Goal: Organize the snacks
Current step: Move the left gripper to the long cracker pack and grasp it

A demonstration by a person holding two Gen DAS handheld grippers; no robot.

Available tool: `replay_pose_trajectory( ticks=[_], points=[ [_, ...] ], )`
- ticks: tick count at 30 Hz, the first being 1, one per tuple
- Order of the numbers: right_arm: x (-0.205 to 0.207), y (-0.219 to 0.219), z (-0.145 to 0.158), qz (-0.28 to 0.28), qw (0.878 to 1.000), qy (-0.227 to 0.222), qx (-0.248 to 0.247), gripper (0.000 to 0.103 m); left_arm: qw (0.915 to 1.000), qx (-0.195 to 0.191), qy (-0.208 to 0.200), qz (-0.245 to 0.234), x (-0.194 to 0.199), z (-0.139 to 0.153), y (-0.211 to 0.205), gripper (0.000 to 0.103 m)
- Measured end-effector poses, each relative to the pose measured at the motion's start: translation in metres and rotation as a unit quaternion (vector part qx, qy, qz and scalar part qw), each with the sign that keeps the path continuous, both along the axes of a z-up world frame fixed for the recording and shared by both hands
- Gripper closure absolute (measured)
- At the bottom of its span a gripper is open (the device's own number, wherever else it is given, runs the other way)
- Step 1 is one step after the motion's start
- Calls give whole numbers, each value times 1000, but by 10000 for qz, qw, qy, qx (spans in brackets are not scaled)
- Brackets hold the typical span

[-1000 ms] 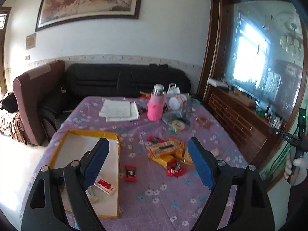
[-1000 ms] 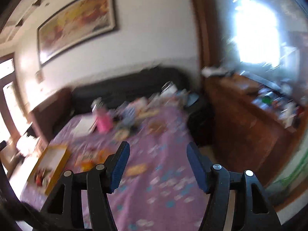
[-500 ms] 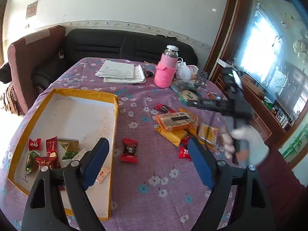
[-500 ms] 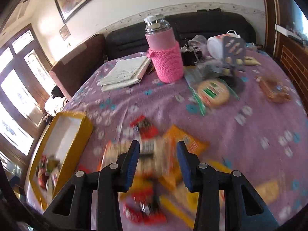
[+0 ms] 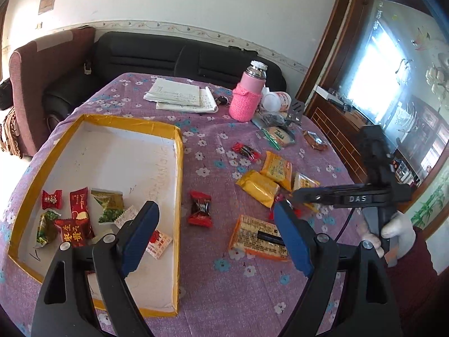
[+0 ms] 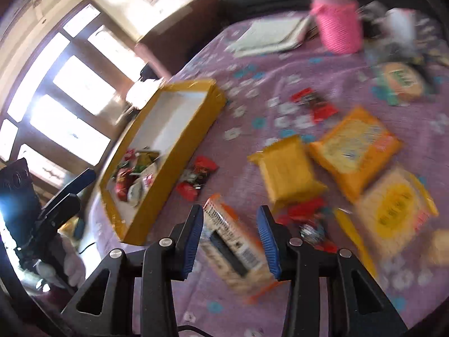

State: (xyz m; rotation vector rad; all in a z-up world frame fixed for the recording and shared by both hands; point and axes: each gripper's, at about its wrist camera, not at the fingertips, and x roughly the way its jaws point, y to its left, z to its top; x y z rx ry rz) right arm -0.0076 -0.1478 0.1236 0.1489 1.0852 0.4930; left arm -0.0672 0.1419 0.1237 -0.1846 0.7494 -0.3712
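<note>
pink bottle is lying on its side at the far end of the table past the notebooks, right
Not quite: the pink bottle stands upright, not on its side. It is at the far end of the table, beside the notebooks, as the left wrist view shows.

My left tongs (image 5: 216, 238) have black arms, blue ribbed pads (image 5: 140, 233) and silver screws. My right tongs (image 6: 230, 238) match; their black bar reads "DAS". I wear a white glove (image 5: 398, 231) and maroon sleeve (image 5: 412, 278).
</note>
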Motion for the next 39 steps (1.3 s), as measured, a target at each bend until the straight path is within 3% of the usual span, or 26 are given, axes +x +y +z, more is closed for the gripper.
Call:
replay_pose_trajectory(
  ticks=[2, 6, 9, 12, 17, 20, 23, 26, 29, 31, 33, 36, 37, 39],
  points=[
    [-17, -13, 1, -341, 9984, -308, -319, 53, 9997, 36, 78, -249, -3, -5, -10, 19],
    [-34, -57, -2, -1263, 9904, -547, -143, 54, 9978, 216, 365, -507, 1, -19, -41, 19],
    [-41, -92, -3, -1978, 9773, -699, -291, 53, 9954, -40, 809, -510, 7, -32, -63, 19],
    [-35, -121, -2, -2320, 9703, -662, -202, 46, 9936, -111, 940, -610, 0, -41, -83, 19],
    [5, -108, 2, -1895, 9794, -679, -167, 46, 9938, -41, 1037, -400, -11, -58, -97, 19],
    [8, -72, -1, -1032, 9925, -385, 535, 47, 9921, -23, 1219, -282, -11, -69, -99, 19],
    [-2, -38, -21, -410, 9893, 175, 1386, 49, 9936, -98, 1128, -59, -13, -63, -88, 19],
    [-9, -21, -40, -278, 9860, 455, 1581, 48, 9950, -286, 939, 154, -17, -50, -71, 19],
    [-13, -17, -50, -511, 9897, 338, 1297, 48, 9962, -320, 771, 259, -21, -41, -59, 19],
    [-14, -14, -62, -591, 9846, 584, 1540, 47, 9961, -281, 790, 278, -20, -41, -57, 19],
    [-22, -14, -74, -550, 9708, 1041, 2089, 48, 9955, -235, 877, 261, -18, -46, -61, 19],
    [-41, -21, -87, -271, 9304, 1674, 3248, 48, 9946, -211, 993, 192, -18, -53, -65, 19],
    [-49, -33, -84, -395, 9312, 1547, 3278, 48, 9947, -127, 994, 209, -18, -55, -68, 19],
    [-62, -55, -71, -707, 9493, 1059, 2875, 48, 9948, 73, 995, 223, -14, -60, -75, 19]
  ],
)
